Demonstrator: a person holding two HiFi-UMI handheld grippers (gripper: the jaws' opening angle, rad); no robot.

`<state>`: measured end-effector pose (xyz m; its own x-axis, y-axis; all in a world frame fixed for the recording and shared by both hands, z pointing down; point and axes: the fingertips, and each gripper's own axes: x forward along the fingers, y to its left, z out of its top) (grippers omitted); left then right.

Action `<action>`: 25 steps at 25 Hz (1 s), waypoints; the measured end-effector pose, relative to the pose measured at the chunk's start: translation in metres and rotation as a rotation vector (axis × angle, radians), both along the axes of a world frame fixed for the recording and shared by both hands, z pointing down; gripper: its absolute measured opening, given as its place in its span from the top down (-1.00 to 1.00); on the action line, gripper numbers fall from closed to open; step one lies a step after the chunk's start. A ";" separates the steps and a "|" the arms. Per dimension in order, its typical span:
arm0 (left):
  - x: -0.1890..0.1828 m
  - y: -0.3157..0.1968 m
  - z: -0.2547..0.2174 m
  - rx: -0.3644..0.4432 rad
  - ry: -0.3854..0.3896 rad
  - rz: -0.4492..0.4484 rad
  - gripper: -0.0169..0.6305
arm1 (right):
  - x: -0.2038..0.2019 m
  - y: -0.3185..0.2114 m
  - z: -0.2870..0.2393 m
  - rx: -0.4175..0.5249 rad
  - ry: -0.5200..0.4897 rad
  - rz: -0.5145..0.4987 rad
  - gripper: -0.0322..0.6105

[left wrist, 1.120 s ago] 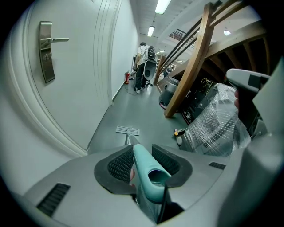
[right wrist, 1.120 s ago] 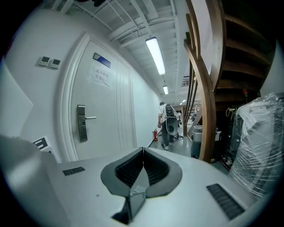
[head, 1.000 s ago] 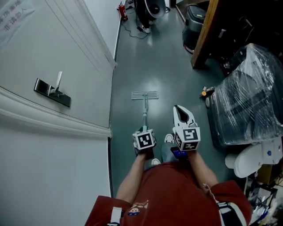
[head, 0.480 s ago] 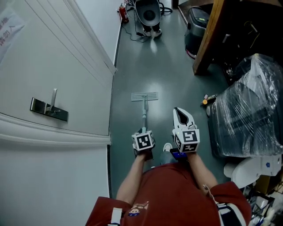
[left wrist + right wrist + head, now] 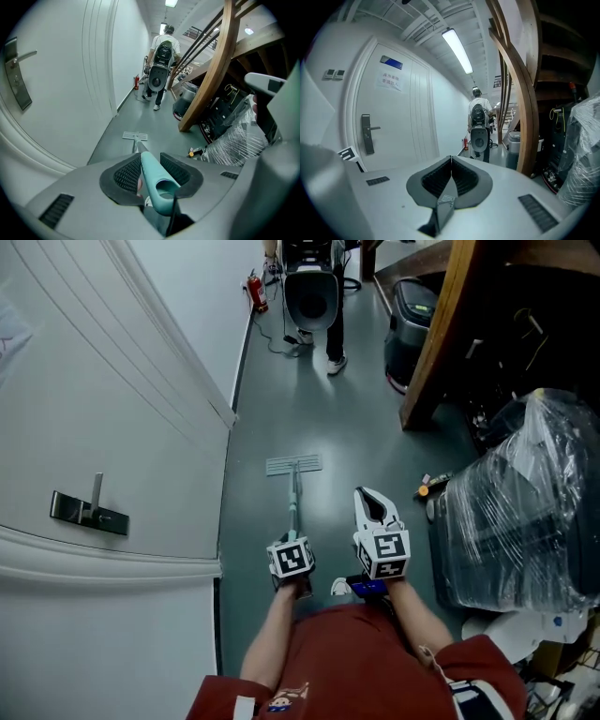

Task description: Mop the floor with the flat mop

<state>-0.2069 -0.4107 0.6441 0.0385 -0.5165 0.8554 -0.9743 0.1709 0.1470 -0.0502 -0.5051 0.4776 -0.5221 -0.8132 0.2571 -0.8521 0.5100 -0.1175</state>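
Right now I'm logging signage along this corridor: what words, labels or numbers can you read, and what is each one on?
Paper notice on the door: characters too blurred to read.
Blue plate above that notice: too small to read.
Marker cubes: black square patterns only, no words.
Nothing else legible.

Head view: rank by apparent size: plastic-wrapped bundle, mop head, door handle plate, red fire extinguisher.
1. plastic-wrapped bundle, by far.
2-3. door handle plate and mop head: near alike; the plate sits nearer the camera, so unranked.
4. red fire extinguisher.
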 end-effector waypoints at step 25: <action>-0.086 -0.147 0.005 0.063 -0.007 0.025 0.52 | -0.099 -0.133 0.011 -0.006 0.061 -0.001 0.84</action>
<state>-0.2930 -0.5580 0.6489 0.0460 -0.5680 0.8217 -0.9792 0.1371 0.1496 -0.1489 -0.6377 0.4886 -0.5060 -0.8110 0.2937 -0.8574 0.5101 -0.0686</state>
